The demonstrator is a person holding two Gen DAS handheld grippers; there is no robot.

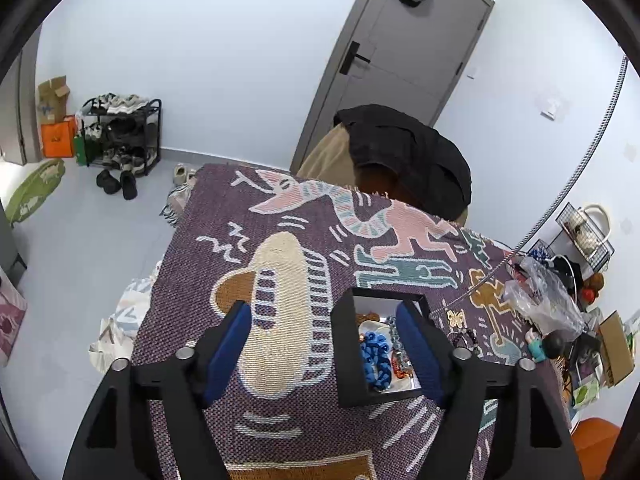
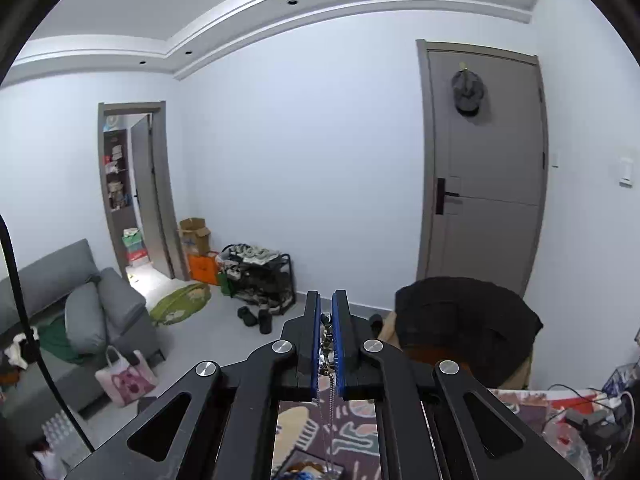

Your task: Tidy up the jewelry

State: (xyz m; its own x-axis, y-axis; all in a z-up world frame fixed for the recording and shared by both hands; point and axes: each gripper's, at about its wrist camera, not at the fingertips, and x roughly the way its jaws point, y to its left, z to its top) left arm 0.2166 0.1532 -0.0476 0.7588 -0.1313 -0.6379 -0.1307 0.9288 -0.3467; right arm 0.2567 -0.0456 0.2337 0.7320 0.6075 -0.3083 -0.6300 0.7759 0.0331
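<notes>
A black jewelry box (image 1: pixel 346 344) with a white inside sits on the patterned purple tablecloth (image 1: pixel 256 208) and holds blue beads (image 1: pixel 374 360) and other pieces. My left gripper (image 1: pixel 322 308) is open above the cloth. Its right finger (image 1: pixel 416 348) is over the box and its left finger (image 1: pixel 228 348) is outside it, so the box's left wall lies between them untouched. A silver chain (image 1: pixel 576 184) slants down from the upper right to the cloth beside the box. My right gripper (image 2: pixel 326 296) is raised and shut on that chain (image 2: pixel 330 392), which hangs below it. A gold butterfly piece (image 1: pixel 456 318) and a dark bead bracelet (image 1: pixel 466 338) lie right of the box.
The table's right side is cluttered: a plastic bag (image 1: pixel 540 300), a wire basket (image 1: pixel 588 236), a small figurine (image 1: pixel 536 346), cardboard boxes. A chair draped with a black jacket (image 1: pixel 404 152) stands behind the table. A shoe rack (image 1: pixel 124 132) and a grey sofa (image 2: pixel 80 312) are across the floor.
</notes>
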